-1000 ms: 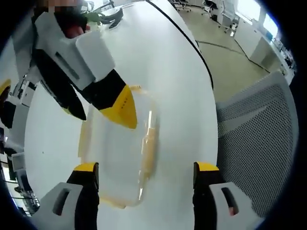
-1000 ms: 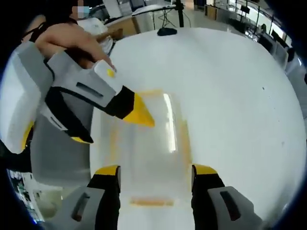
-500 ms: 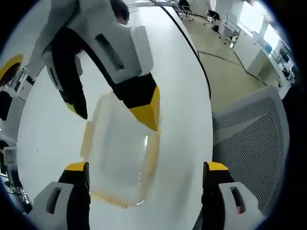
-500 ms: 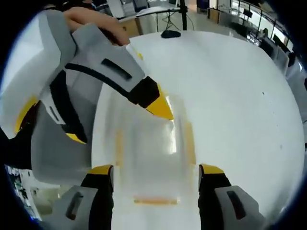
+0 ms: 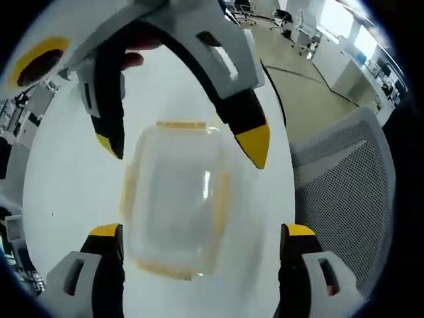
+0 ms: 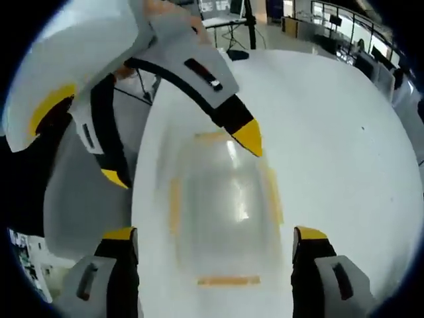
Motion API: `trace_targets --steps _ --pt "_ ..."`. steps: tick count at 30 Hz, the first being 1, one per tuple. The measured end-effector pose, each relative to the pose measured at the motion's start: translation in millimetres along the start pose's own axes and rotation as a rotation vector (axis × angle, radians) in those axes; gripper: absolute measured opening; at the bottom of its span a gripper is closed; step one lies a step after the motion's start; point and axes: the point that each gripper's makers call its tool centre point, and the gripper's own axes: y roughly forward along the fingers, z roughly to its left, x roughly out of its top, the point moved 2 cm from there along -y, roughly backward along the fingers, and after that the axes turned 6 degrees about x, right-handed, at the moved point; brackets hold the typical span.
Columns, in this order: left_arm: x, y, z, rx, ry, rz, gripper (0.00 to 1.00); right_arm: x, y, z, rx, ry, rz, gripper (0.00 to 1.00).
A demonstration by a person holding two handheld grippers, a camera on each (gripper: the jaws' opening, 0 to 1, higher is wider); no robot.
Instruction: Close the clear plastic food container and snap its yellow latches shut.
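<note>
A clear plastic container with yellow latches along its sides lies flat on the white table, with its lid resting on it. I cannot tell whether the latches are snapped down. My left gripper is open wide, its jaws either side of the container's near end. My right gripper reaches in from the opposite side, also open and straddling the far end. In the right gripper view the container sits between the right gripper's spread jaws, and the left gripper hangs open over its far end.
A grey mesh chair stands by the table's edge on the right of the left gripper view, with office floor behind it. In the right gripper view the table edge drops to grey floor on the left. A hand holds the right gripper.
Both grippers have opened wider. Each has swung round over the container, so that its jaws now straddle an end instead of one tip pointing down at the lid.
</note>
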Motion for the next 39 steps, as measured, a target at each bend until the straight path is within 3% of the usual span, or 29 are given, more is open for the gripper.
trace_targets --steps 5,19,27,39 --pt "1.9 -1.2 5.2 -0.003 -0.014 -0.019 0.99 -5.5 2.0 -2.0 -0.021 -0.019 0.01 1.0" --pt "-4.5 5.8 10.9 -0.025 -0.008 0.002 0.99 -3.7 3.9 -1.7 -0.051 -0.04 -0.001 0.98" --pt "-13.7 10.4 20.9 -0.04 0.009 0.02 0.99 -14.0 10.3 0.4 -0.049 -0.074 0.045 0.97" --pt "-16.3 19.7 25.9 -0.065 0.029 0.041 0.99 -14.2 15.4 -2.9 -0.06 -0.091 0.052 0.95"
